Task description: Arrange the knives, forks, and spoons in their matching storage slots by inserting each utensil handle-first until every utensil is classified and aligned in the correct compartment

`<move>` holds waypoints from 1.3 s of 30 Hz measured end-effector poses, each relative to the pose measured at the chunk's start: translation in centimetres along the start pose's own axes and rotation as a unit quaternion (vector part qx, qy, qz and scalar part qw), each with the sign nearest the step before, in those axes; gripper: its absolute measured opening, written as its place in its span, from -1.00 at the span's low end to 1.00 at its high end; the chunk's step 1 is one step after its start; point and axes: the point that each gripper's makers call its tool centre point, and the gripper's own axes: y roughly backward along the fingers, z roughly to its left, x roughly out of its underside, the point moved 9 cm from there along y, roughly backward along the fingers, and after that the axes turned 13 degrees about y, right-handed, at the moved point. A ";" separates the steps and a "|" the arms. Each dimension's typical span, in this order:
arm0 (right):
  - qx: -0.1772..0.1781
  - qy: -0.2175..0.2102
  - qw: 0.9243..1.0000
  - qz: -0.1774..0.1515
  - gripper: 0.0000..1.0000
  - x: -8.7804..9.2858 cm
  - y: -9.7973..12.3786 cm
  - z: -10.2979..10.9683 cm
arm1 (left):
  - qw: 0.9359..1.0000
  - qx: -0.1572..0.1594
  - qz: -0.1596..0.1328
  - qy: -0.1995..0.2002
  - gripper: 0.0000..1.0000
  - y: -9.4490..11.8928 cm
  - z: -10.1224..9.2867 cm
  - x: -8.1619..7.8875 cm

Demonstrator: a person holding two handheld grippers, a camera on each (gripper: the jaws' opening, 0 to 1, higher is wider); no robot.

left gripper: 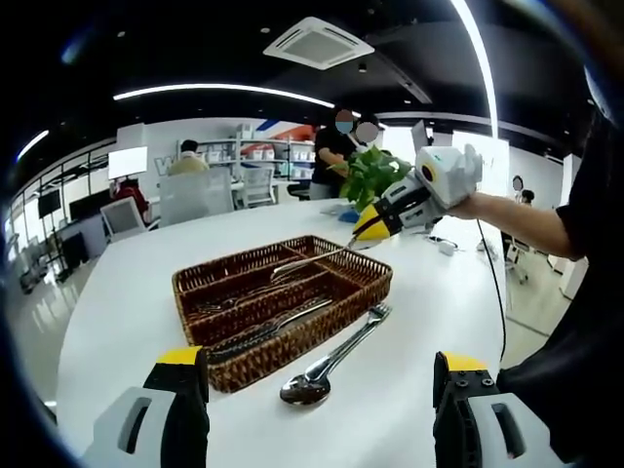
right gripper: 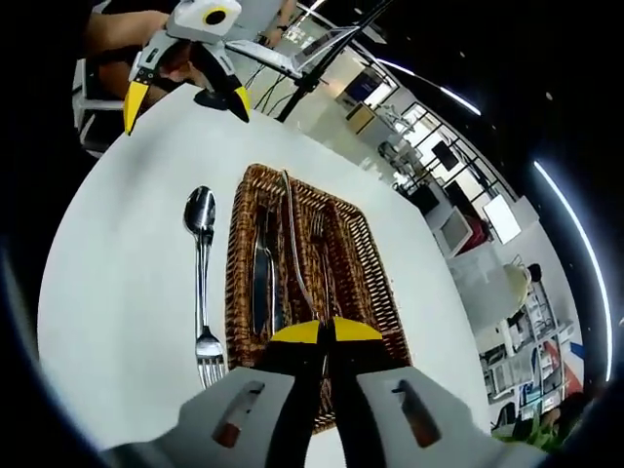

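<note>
The right tool (right gripper: 327,331) was clenched on a utensil (right gripper: 292,244) angled over the basket (right gripper: 375,292), best lowered flat along a matching slot, while the left tool (left gripper: 322,375) hung released above the bench's (left gripper: 127,292) spoon (left gripper: 307,388) and fork (left gripper: 378,313).

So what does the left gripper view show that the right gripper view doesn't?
Left gripper view: a green plant, people at the back of the room, and a ceiling vent.
Right gripper view: a look down into the basket's slots, with what looks like a knife lying in one, and the open left gripper beyond.
Shared: the wicker basket, the spoon and fork beside it on the white table, and the right gripper shut on a utensil.
</note>
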 end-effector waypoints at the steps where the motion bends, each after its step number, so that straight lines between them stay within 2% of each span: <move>1: -0.001 -0.001 1.000 -0.001 -1.00 0.1 -0.2 -0.2 | 1.000 -0.002 0.000 -0.004 0.99 -0.1 0.0 -0.1; 9: -0.005 0.001 1.000 -0.005 -1.00 0.1 -1.1 -1.1 | 1.000 -0.003 -0.005 -0.007 0.99 0.0 0.2 -0.7; 18: -0.013 -0.017 1.000 -0.020 -1.00 0.6 -2.6 -2.1 | 1.000 -0.002 -0.003 -0.009 0.99 0.0 0.4 -1.0; 33: -0.014 -0.029 0.999 -0.009 -1.00 2.1 -4.5 -4.1 | 1.000 -0.011 0.005 -0.008 0.99 0.0 0.8 -1.0; 39: -0.018 -0.030 0.999 -0.012 -1.00 2.1 -5.3 -4.6 | 1.000 -0.011 0.005 -0.008 0.99 -0.1 0.7 -1.2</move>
